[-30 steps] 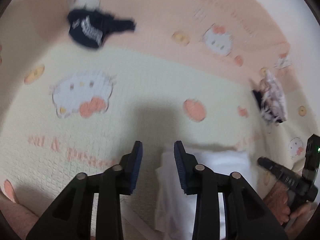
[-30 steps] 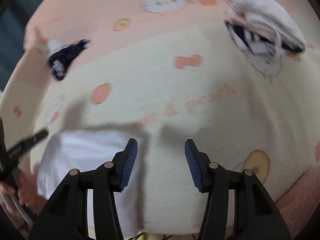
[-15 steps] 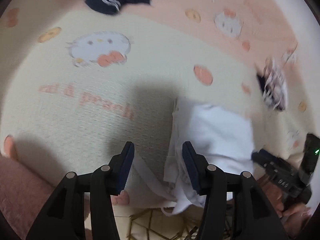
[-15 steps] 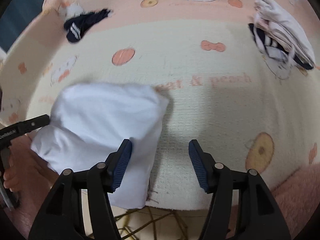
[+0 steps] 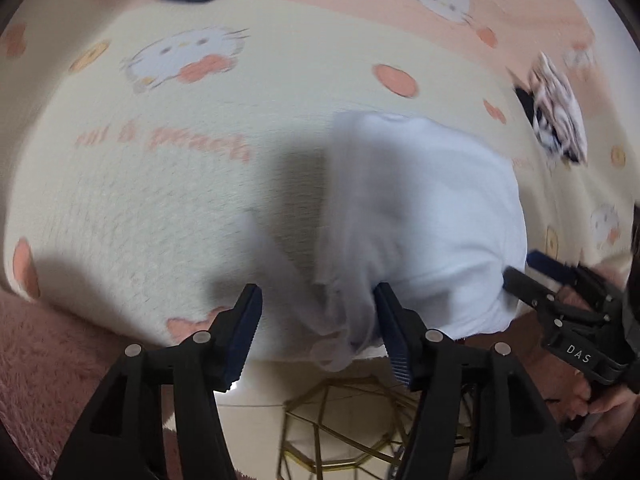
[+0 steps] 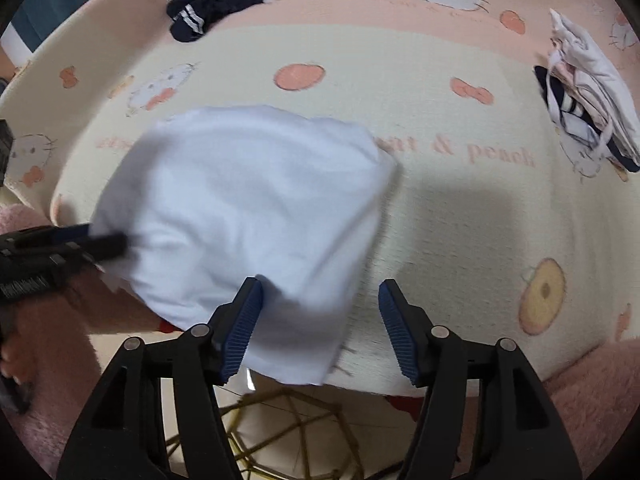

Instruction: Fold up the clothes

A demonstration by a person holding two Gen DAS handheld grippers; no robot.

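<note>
White cloth (image 6: 248, 216) lies bunched at the near edge of the bed, on a cream and pink blanket (image 6: 440, 208) printed with cat faces, peaches and the words "& peach"; part of the cloth hangs over the blanket's edge; the left wrist view is blurred, the cloth (image 5: 420, 208) smeared there.

Left gripper (image 5: 316, 332) sits at the cloth's near-left corner with its fingers (image 5: 248, 328) apart; a fold of fabric drapes between them and touches the right finger, but nothing is clamped; seen from the right wrist view, that gripper (image 6: 92, 240) pokes in against the cloth's left edge, a hand (image 6: 36, 320) behind it.

Right gripper (image 6: 320, 328) hovers at the cloth's near-right corner, fingers (image 6: 244, 324) wide apart; the left finger overlaps the cloth's edge, the right one stands over bare blanket; in the left wrist view this gripper (image 5: 536, 272) reaches toward the cloth's right side.

Dark striped garment (image 6: 212, 8) lies far back on the left; a folded pile (image 6: 584, 92) of white and navy clothes sits far right, well apart from the cloth.

Gold wire frame (image 6: 280, 432) shows below the bed edge.
</note>
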